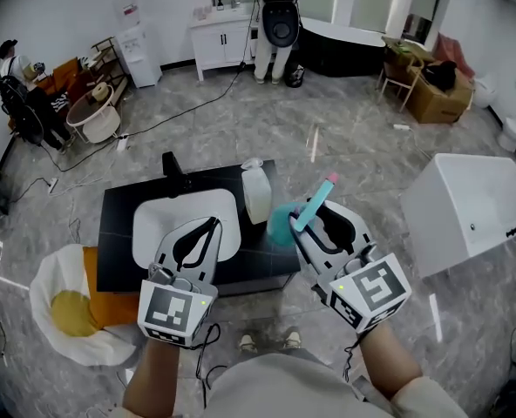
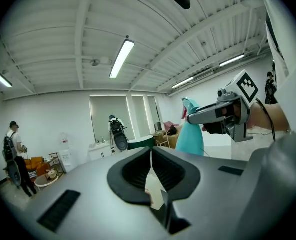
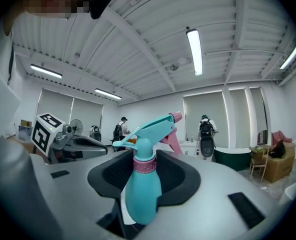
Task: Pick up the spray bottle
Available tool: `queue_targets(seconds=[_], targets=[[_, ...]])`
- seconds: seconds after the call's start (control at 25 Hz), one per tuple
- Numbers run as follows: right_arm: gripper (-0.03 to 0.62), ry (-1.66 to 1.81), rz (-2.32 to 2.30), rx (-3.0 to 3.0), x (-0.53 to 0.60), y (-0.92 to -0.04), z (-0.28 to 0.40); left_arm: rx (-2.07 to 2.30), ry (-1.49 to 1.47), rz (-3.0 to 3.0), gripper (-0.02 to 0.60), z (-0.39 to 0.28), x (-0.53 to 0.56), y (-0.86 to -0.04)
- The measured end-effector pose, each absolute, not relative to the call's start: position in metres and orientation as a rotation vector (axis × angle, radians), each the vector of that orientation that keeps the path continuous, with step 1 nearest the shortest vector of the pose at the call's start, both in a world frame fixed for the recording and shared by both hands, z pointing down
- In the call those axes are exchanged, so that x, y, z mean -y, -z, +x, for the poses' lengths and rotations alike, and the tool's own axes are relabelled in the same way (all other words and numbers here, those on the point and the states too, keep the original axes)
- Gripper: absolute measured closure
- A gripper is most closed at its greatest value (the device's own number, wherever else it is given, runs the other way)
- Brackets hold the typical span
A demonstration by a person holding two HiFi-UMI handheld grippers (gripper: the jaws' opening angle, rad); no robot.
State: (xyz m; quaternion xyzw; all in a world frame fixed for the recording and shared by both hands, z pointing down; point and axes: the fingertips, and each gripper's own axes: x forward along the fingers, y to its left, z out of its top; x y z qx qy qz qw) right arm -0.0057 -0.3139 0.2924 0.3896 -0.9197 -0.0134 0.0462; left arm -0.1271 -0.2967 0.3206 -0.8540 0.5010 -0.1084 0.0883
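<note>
Though blurry overhead, spray bottle (image 3: 142, 199) betw. right gripper (image 1: 328, 220) jaws, seemingly pinched; left gripper (image 2: 151, 154) jaws together.

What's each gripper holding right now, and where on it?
Right gripper grips the teal spray bottle by its body below the pink collar; left gripper holds nothing.

My head camera sits high above the left gripper (image 1: 210, 225) and right gripper (image 1: 321, 220), facing steeply down on them from close, with the black counter (image 1: 118, 233) and the floor (image 1: 345, 138) farther below. Each gripper camera rides just behind its own jaws and looks out about level across the room, the ceiling (image 2: 63, 44) filling the top. The left one catches the right gripper at its right side, the right one the left gripper at its left side. All three views share the white cabinet (image 1: 223, 35) across the room and the person (image 1: 280, 11) standing beside it.
</note>
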Motion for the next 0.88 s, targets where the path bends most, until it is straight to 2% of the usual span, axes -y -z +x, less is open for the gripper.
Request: queue_targets(seconds=[0.2, 0.48, 0.88], targets=[[0.428, 0.123, 1.182, 2.851, 0.289, -0.254, -0.01, -1.489, 0.19, -2.527, 0.554, -0.127, 0.279, -0.275], [0.431, 0.165, 1.189, 2.865, 0.273, -0.236, -0.009, -1.508, 0.151, -2.521, 0.554, -0.139, 0.267, -0.256], [0.434, 0.099, 1.035, 2.819, 0.229, -0.292, -0.017, -1.591, 0.197, -2.543, 0.554, -0.152, 0.234, -0.297]])
